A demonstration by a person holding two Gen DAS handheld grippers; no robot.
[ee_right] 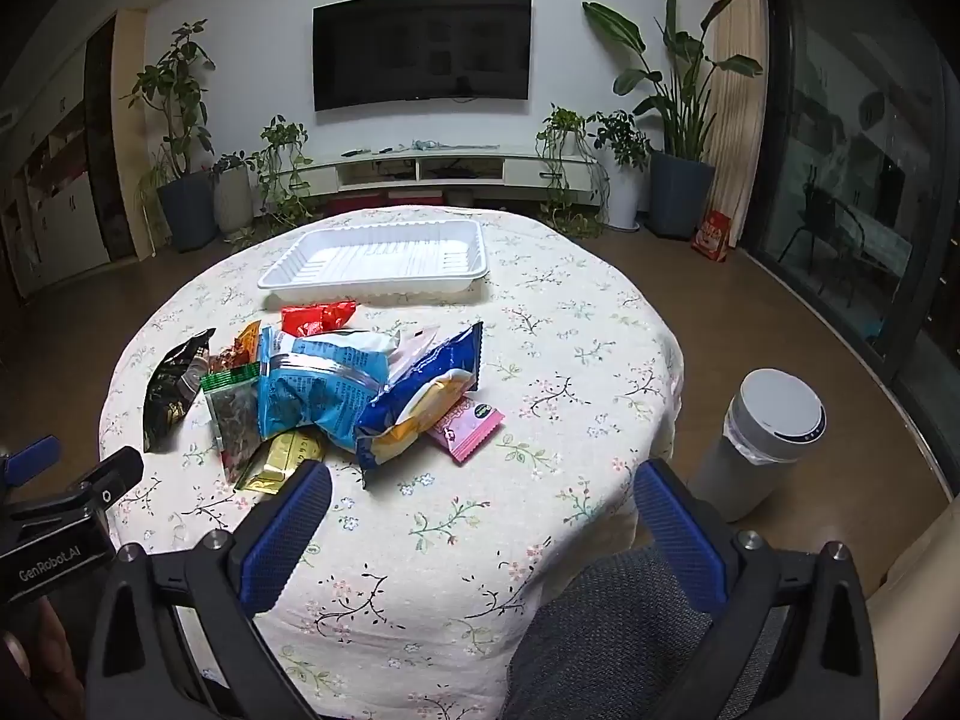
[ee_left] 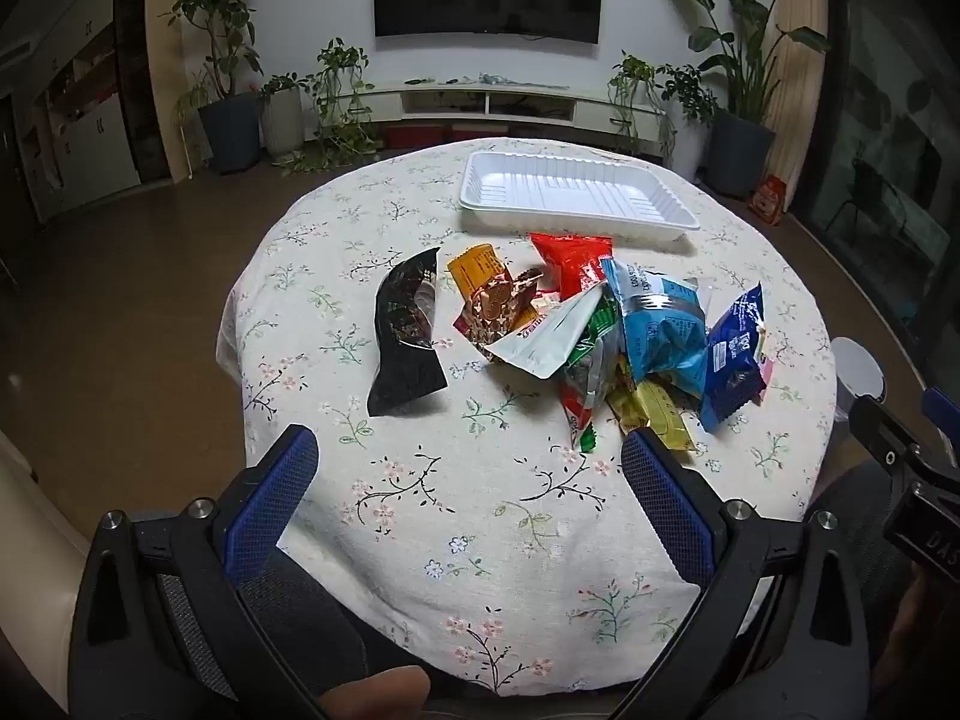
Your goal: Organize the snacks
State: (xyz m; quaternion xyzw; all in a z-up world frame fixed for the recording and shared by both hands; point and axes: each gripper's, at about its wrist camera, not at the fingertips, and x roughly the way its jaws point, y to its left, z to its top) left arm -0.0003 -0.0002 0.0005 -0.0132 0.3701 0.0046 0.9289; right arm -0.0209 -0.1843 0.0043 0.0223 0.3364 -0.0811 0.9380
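**Snacks heaped in front of the tray, both grippers released**

A white tray sits bare at the table's far side. Just in front of it lies the snack pile: red, light blue, dark blue and gold packets overlapping. A black packet lies apart, left of the pile. The left gripper and right gripper hover nearer than the pile, jaws spread wide, holding nothing.
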